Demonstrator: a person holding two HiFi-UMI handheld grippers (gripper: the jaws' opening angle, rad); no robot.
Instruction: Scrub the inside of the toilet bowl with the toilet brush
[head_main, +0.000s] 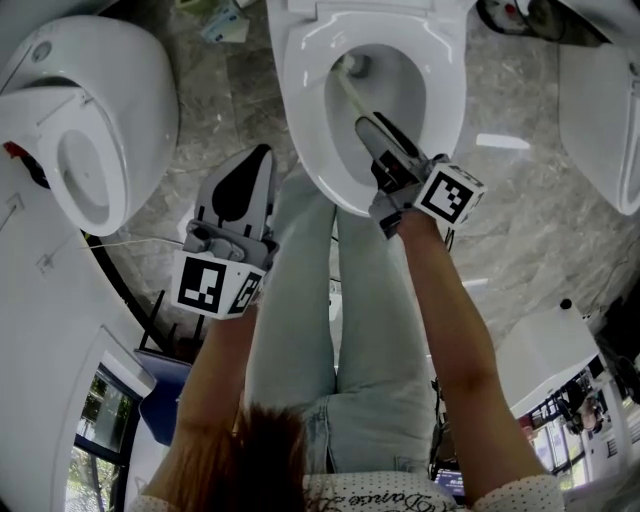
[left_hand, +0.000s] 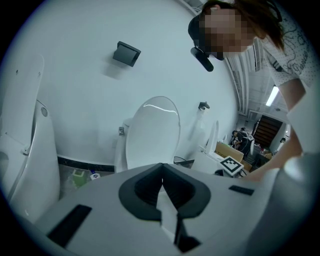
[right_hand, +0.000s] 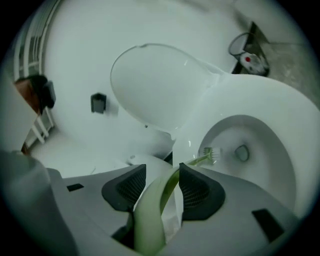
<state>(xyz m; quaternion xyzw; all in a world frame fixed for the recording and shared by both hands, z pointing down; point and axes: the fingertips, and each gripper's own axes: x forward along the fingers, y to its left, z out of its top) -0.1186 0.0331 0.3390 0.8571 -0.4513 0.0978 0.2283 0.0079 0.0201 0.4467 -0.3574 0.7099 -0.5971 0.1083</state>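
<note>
**Head view:** your right tongs (head_main: 370, 130) hang over the toilet bowl (head_main: 300, 90). The toilet brush (head_main: 350, 92) reaches down inside it, so I judge scrubbing is the step in hand. Your left tongs (head_main: 255, 165) sit idle beside your leg (head_main: 290, 300).

**Left gripper view:** the left tongs (left_hand: 161, 182) are pressed together on nothing and face the raised lid (left_hand: 152, 132).

**Right gripper view:** the right tongs (right_hand: 162, 186) pinch the brush's green handle (right_hand: 152, 215). The bristles (right_hand: 214, 154) lie just beside the outlet (right_hand: 242, 152). Next, sweep them round the walls. The underside of the rim is hidden, and I can't tell whether the bristles touch the porcelain.

The toilet brush (right_hand: 149, 220) runs from between the right gripper (right_hand: 162, 175)'s jaws forward into the toilet bowl (right_hand: 270, 150), with the left gripper (head_main: 255, 165) off to their left.
</note>
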